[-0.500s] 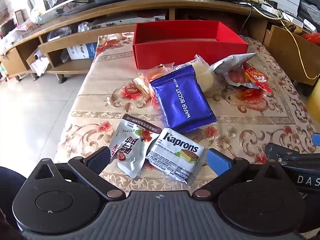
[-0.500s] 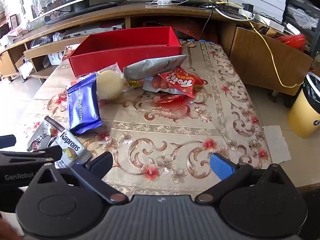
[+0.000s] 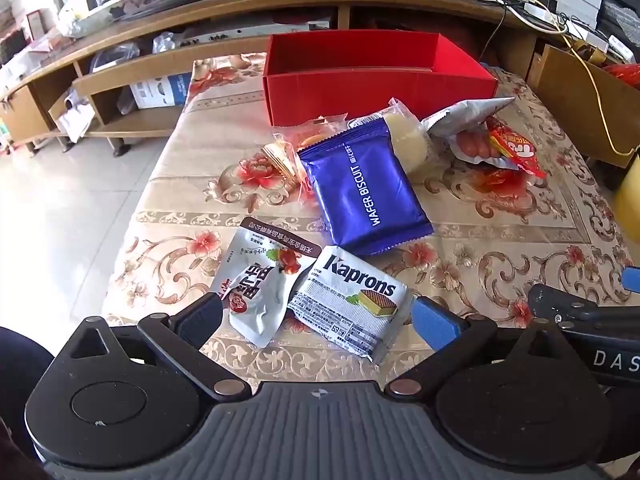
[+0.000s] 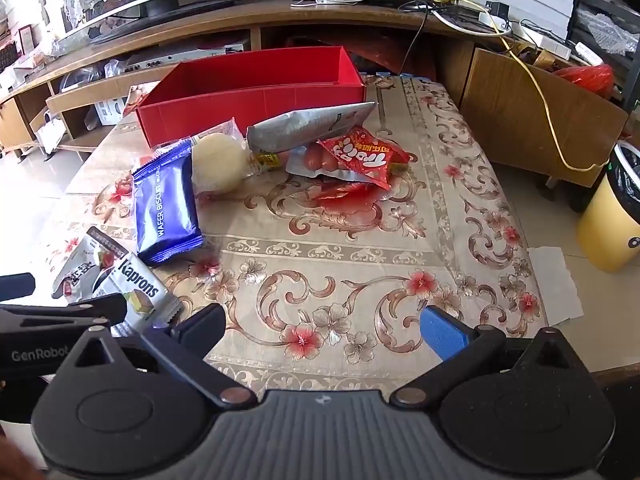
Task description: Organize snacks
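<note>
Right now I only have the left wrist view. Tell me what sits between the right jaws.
Observer: Only bare tablecloth; the right gripper is wide open and holds nothing.
Operator: Check the floor past the table's right edge.
Observer: A white sheet of paper lies there, near a yellow bin.
Operator: Look under the silver bag.
Observer: A small yellow packet peeks out beneath the silver bag.

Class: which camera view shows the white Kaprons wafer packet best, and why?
The left wrist view: the white Kaprons wafer packet lies whole, label readable. In the right wrist view the packet sits at the left edge, partly hidden behind the other gripper's black arm.
</note>
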### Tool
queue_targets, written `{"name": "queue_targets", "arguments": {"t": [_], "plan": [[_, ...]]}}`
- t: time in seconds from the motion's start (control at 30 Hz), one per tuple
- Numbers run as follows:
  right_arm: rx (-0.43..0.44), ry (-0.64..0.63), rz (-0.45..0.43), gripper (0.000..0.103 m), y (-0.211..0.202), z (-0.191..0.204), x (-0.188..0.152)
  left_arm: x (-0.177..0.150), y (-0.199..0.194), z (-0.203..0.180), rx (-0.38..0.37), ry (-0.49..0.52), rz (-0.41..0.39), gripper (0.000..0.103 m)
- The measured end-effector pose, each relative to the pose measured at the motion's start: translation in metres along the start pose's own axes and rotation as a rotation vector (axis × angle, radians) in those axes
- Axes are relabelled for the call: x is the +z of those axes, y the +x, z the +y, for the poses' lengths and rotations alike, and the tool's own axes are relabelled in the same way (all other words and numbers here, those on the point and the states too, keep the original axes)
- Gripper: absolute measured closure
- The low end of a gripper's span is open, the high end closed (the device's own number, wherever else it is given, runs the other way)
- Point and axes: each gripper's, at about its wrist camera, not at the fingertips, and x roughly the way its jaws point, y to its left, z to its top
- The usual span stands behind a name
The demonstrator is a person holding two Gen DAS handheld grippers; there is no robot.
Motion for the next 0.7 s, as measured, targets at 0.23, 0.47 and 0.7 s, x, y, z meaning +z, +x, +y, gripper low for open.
{"name": "queue_targets", "arguments": {"t": [0.23, 0.47, 0.7], "plan": [[0.001, -0.001, 0.003, 0.000, 0.0013, -0.0003, 0.0012, -0.0004, 0.0008, -0.0009, -0.003, -0.001, 0.004, 0.002], [0.002, 0.001, 0.009, 0.000, 0.0019, 0.0006, 0.0006, -0.0010, 0.0011, -0.0008, -0.006, -0.001, 0.009, 0.003], [0.002, 0.002, 0.012, 0.000, 0.0029, 0.0011, 0.0002, -0.0007, 0.0021, -0.0003, -0.008, -0.004, 0.015, 0.003]]}}
